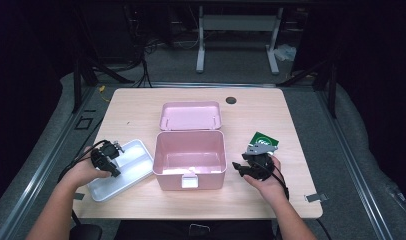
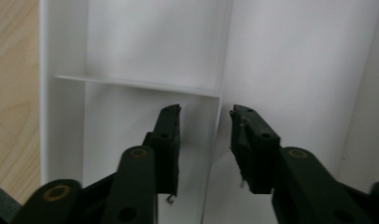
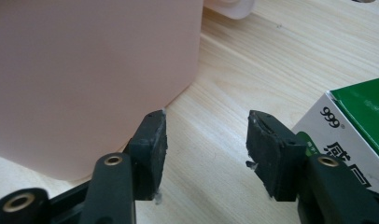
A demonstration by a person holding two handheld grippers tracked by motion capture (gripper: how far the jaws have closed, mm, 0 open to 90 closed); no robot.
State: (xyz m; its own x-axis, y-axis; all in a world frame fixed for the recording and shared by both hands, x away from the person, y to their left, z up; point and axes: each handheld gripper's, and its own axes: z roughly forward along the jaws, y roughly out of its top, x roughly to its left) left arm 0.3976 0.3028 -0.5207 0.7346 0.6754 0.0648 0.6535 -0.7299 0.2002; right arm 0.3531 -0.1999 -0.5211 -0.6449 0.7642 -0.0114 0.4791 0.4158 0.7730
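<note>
1. Left gripper (image 2: 204, 140): jaws apart, empty, straddling a divider of the white tray (image 1: 136, 159), which lies just left of the pink box (image 1: 191, 160).
2. Right gripper (image 3: 206, 154): jaws apart, empty, over bare table (image 1: 136, 107) between the box's right wall and the green-white carton (image 3: 360, 126).
3. Box lid (image 1: 191, 116) is open, hinged back away from the person.

A pale pink box (image 1: 190, 159) sits mid-bench, its matching pink lid (image 1: 190, 116) at twelve o'clock. At nine o'clock lies a white divided tray (image 1: 122, 170); at three o'clock, a green-and-white carton (image 1: 263, 140). The bench (image 1: 141, 107) is light wood grain, and each hand-held gripper black.
</note>
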